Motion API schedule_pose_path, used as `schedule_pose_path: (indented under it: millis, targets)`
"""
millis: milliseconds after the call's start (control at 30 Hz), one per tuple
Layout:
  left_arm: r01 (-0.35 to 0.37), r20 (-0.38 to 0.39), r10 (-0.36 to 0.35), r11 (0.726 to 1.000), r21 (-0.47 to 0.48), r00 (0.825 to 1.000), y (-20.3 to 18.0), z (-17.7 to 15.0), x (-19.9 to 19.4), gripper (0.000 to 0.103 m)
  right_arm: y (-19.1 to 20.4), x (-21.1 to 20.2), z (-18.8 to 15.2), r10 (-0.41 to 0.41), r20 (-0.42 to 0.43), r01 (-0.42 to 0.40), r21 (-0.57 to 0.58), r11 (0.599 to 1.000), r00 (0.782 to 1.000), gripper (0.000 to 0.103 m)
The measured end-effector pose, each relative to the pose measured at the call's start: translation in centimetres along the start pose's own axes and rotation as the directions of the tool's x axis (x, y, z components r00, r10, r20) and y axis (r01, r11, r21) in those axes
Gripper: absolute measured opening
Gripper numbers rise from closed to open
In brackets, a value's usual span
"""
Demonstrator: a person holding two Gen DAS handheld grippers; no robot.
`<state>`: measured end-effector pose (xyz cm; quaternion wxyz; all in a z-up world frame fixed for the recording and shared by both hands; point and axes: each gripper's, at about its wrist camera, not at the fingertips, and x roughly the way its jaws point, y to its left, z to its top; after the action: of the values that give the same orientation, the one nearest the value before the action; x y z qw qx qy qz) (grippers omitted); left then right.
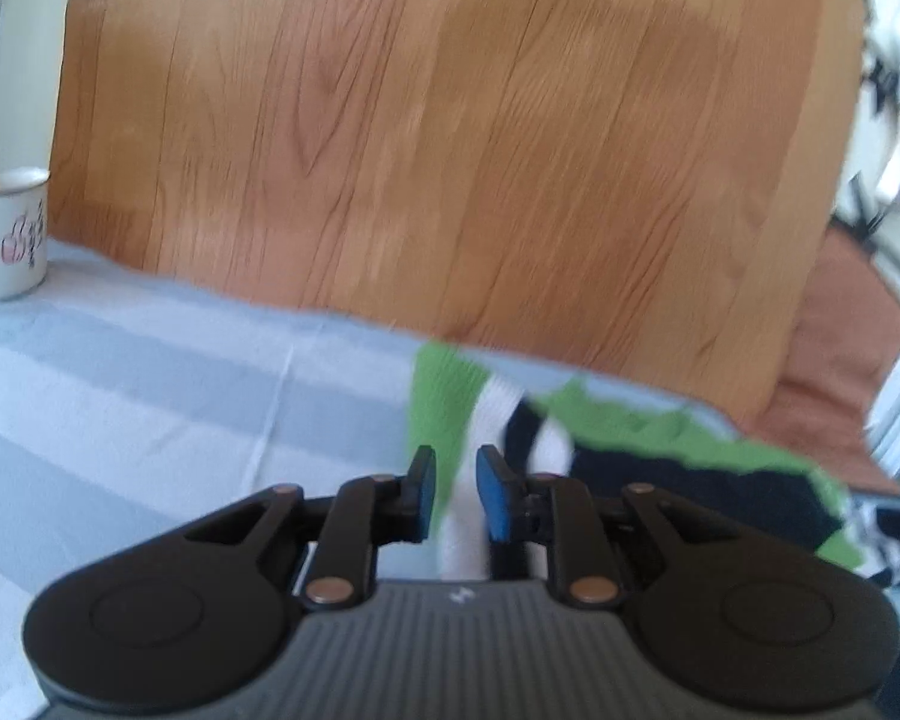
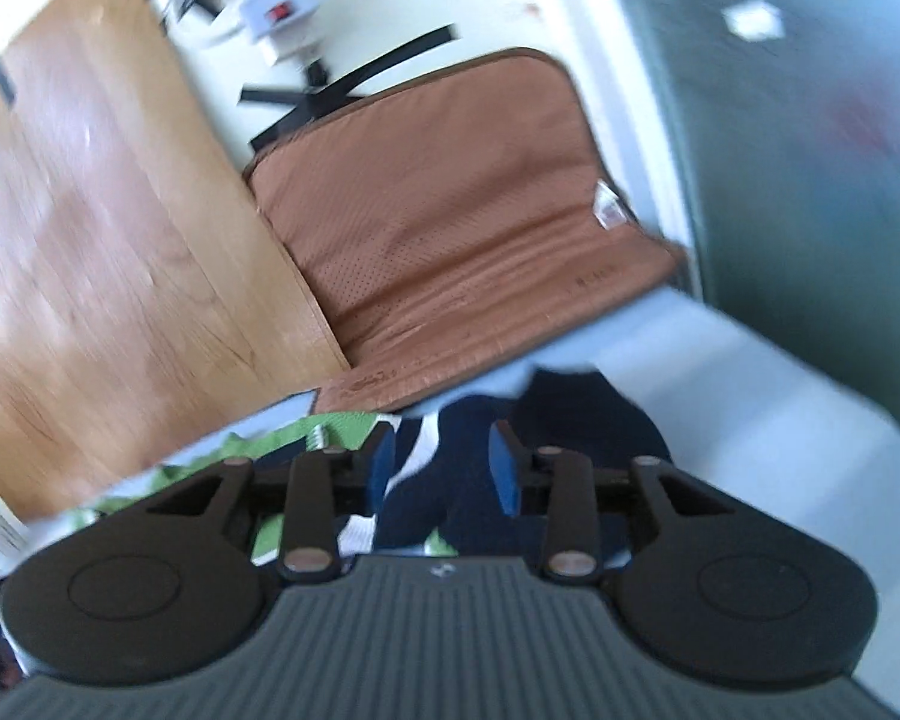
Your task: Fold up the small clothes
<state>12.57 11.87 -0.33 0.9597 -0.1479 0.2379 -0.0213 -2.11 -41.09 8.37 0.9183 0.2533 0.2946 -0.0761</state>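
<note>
Barely started, looks like: green, white and navy garment [image 1: 660,450] lies rumpled, lower right. Left gripper [image 1: 456,492] jaws slightly apart, right gripper [image 2: 441,468] jaws apart, neither gripping anything.

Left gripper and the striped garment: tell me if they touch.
Cannot tell. In the left wrist view the left gripper has a gap between its pads with the striped garment behind; contact is unclear.

Green, white and navy garment [image 1: 624,420], grey-striped cloth [image 1: 150,390].
</note>
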Motion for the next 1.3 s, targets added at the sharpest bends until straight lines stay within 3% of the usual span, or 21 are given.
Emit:
schedule_pose_path:
  millis: [67, 167, 233, 367, 433, 500, 567, 600, 633, 733, 800, 867, 933, 1033, 1133, 1233, 1300]
  targets:
    - [0.058, 0.025, -0.059, 0.998, 0.016, 0.998, -0.6, 0.0, -0.8, 0.017, -1.4, -0.8, -0.7, -0.004, 0.003, 0.004, 0.083, 0.997, 1.0, 0.04]
    - [0.122, 0.002, -0.122, 0.99, 0.077, 0.992, -2.1, -0.5, -0.9, 0.017, -2.9, -1.1, -1.3, -0.016, 0.014, 0.013, 0.187, 0.982, 1.0, 0.04]
    - [0.127, -0.025, -0.125, 0.985, 0.121, 0.992, -3.0, -1.0, -0.5, 0.017, -2.2, -0.8, -1.2, -0.086, 0.021, 0.083, 0.132, 0.988, 0.996, 0.043]
    - [0.123, -0.058, -0.116, 0.983, 0.136, 0.992, -3.4, -1.4, 0.2, 0.017, 0.8, 1.3, -0.8, -0.094, 0.019, 0.094, -0.003, 0.996, 0.995, 0.06]
    - [0.118, -0.066, -0.111, 0.986, 0.122, 0.992, -3.0, -1.4, 0.4, 0.017, 2.2, 2.9, -0.4, -0.14, 0.049, 0.144, -0.091, 0.985, 0.989, 0.075]
    - [0.111, -0.072, -0.104, 0.988, 0.11, 0.992, -2.8, -1.3, 0.6, 0.017, 3.0, 5.3, 0.1, -0.217, 0.054, 0.223, -0.171, 0.96, 0.975, 0.078]
    - [0.103, -0.076, -0.095, 0.989, 0.103, 0.993, -2.6, -1.3, 0.9, 0.017, 3.0, 7.7, 0.0, -0.334, 0.069, 0.34, -0.291, 0.894, 0.94, 0.073]
    - [0.103, -0.079, -0.095, 0.99, 0.099, 0.992, -2.3, -1.3, 0.9, 0.017, 2.7, 8.6, -0.3, -0.386, 0.08, 0.389, -0.349, 0.853, 0.919, 0.046]
    - [0.102, -0.081, -0.095, 0.99, 0.092, 0.992, -2.1, -1.3, 0.9, 0.017, 1.7, 8.9, -0.2, -0.394, 0.059, 0.388, -0.359, 0.849, 0.917, 0.014]
    - [0.1, -0.087, -0.093, 0.992, 0.078, 0.992, -2.0, -1.3, 1.1, 0.017, -1.0, 6.6, 1.0, -0.361, 0.044, 0.36, -0.237, 0.902, 0.932, 0.01]
    - [0.1, -0.096, -0.093, 0.992, 0.075, 0.991, -2.0, -1.3, 1.1, 0.018, -2.4, 4.5, 2.3, -0.313, 0.016, 0.313, -0.127, 0.941, 0.95, 0.01]
    - [0.102, -0.094, -0.095, 0.992, 0.075, 0.991, -2.1, -1.3, 1.0, 0.019, -3.5, 3.1, 3.6, -0.182, -0.085, 0.184, 0.014, 0.983, 0.98, 0.01]
    - [0.103, -0.092, -0.097, 0.992, 0.071, 0.991, -2.1, -1.3, 0.9, 0.021, -2.6, 2.5, 4.3, -0.026, -0.186, 0.042, 0.083, 0.996, 0.982, 0.011]
    - [0.105, -0.088, -0.1, 0.993, 0.053, 0.991, -1.9, -1.1, 0.7, 0.025, 1.0, 1.9, 4.8, 0.159, -0.253, -0.133, 0.116, 0.984, 0.954, 0.011]
    - [0.119, -0.086, -0.117, 0.993, 0.018, 0.989, -1.4, -0.8, 0.6, 0.026, 6.0, 2.3, 5.5, 0.28, -0.271, -0.262, 0.101, 0.96, 0.921, 0.011]
    - [0.148, -0.081, -0.15, 0.988, -0.036, 0.985, -0.6, -0.2, 0.2, 0.028, 11.9, 4.0, 5.6, 0.331, -0.309, -0.337, 0.036, 0.941, 0.892, 0.011]
    - [0.164, -0.067, -0.168, 0.984, -0.071, 0.983, 0.0, 0.2, -0.2, 0.036, 15.4, 5.9, 5.0, 0.348, -0.345, -0.371, 0.001, 0.929, 0.872, 0.011]
